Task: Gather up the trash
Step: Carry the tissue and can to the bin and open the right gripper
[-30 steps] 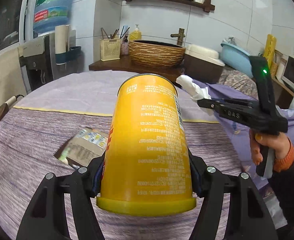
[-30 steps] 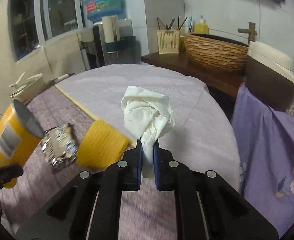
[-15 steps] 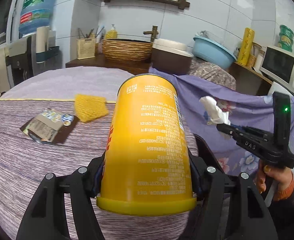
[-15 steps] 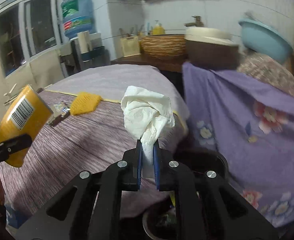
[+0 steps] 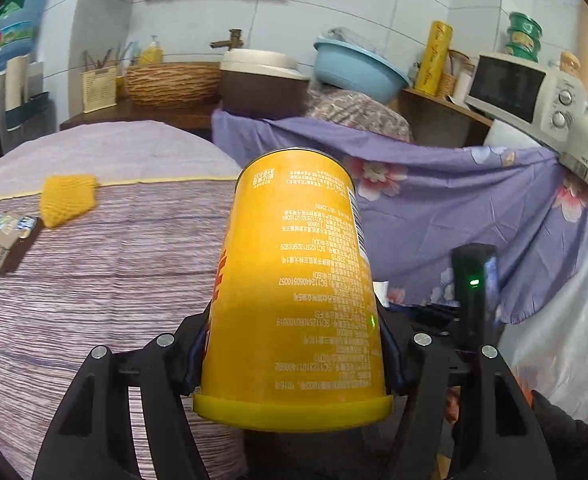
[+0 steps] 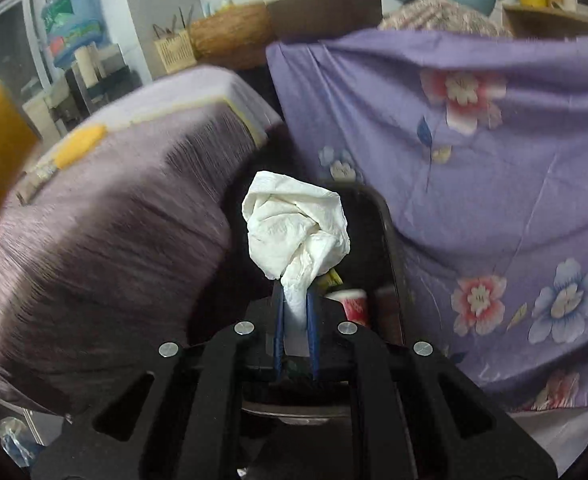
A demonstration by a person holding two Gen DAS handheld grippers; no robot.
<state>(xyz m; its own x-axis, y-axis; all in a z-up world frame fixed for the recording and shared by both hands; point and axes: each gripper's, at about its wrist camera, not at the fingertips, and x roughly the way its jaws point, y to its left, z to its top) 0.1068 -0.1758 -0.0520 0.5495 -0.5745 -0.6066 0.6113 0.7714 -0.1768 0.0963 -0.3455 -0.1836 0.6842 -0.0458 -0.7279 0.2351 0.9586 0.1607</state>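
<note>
The left gripper point(image 5: 294, 356) is closed on a can point(image 5: 294, 288). The can is tall and yellow with small white print on its side. Its yellow lid end points back at the camera, and its far end tips up and away. The two black fingers point(image 5: 189, 356) press on its sides near the lid end. The can hangs in the air over the right edge of the table point(image 5: 93, 280).

The right gripper point(image 6: 294, 308) is closed on a tissue point(image 6: 296, 228). The tissue is white and all scrunched up into a ball. Only its thin bottom tail sits between the blue pads point(image 6: 279, 320). The ball part puffs out above the tips. The gripper points down, and the tissue hangs over a dark bin point(image 6: 386, 248) on the floor. The bin stands between the table and a purple flower cloth point(image 6: 494, 160). A red and white cup point(image 6: 352, 304) lies inside the bin.

The table has a striped purple cover. Near its far left edge lies a yellow net point(image 5: 67, 200). Just beside the net, closer to the left edge, lies a flat shiny wrapper point(image 5: 1, 244). In the left view, part of the right gripper shows low on the right with a small green light point(image 5: 474, 282).
</note>
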